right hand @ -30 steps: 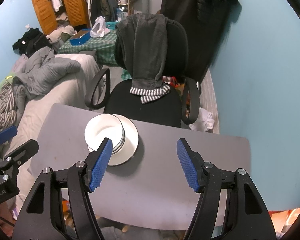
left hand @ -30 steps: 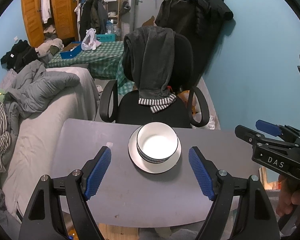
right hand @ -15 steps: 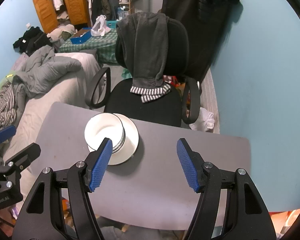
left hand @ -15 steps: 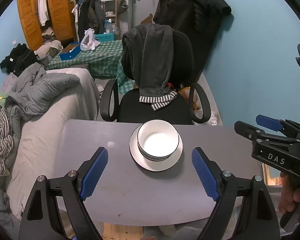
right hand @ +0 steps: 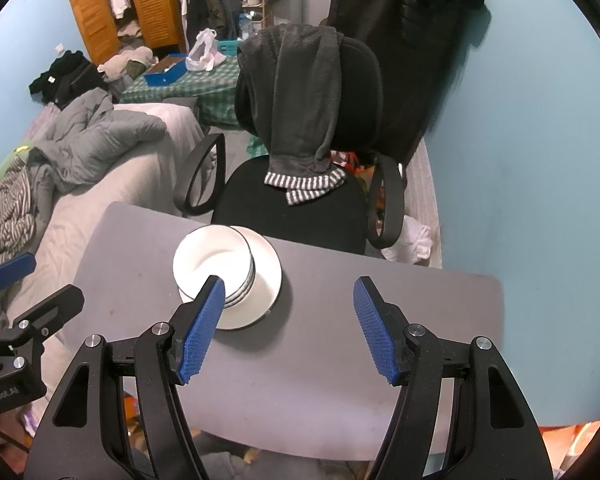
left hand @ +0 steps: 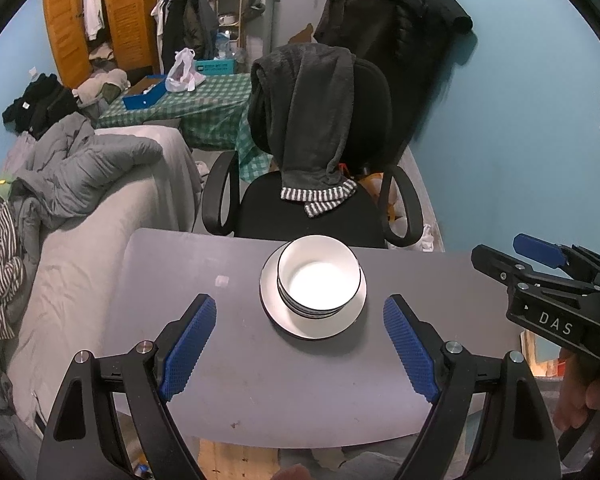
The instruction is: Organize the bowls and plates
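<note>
On the table [left hand: 236,392], the plate [left hand: 274,308] carrying stacked bowls [left hand: 318,280] lies dead ahead of the left gripper [left hand: 300,344], left of the right gripper [right hand: 288,328]; both gape wide, empty.

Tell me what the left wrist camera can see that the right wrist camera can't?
Only the left wrist view shows the right gripper from the side, its DAS label, and the small pale mark on the table. Only the right wrist view shows the white cloth on the floor by the chair. Both show the stacked bowls on the plate, the grey table, and open blue fingers.
</note>
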Available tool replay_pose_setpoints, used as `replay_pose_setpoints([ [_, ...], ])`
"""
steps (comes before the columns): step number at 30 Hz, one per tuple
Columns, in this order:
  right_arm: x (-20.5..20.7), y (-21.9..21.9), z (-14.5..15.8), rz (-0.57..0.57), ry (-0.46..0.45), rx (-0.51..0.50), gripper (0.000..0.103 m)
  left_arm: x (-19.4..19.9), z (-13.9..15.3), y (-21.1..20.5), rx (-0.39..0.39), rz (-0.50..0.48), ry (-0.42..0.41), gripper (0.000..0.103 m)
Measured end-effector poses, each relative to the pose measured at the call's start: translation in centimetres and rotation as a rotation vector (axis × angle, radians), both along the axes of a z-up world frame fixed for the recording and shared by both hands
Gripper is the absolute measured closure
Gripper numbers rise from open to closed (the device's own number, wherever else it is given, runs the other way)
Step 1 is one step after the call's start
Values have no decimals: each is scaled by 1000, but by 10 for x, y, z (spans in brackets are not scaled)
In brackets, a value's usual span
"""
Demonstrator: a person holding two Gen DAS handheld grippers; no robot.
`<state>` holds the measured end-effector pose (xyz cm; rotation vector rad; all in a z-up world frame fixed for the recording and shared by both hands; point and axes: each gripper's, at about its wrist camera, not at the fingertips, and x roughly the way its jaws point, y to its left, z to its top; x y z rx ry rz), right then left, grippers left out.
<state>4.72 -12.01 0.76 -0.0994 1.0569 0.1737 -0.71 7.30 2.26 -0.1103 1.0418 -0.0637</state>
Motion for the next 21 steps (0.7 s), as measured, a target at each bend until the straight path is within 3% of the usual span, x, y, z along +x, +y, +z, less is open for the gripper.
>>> replay_pose_setpoints([
  [21,-6,9,-2,7,4,-3,37,-1,-2,2,0,1,9,16],
])
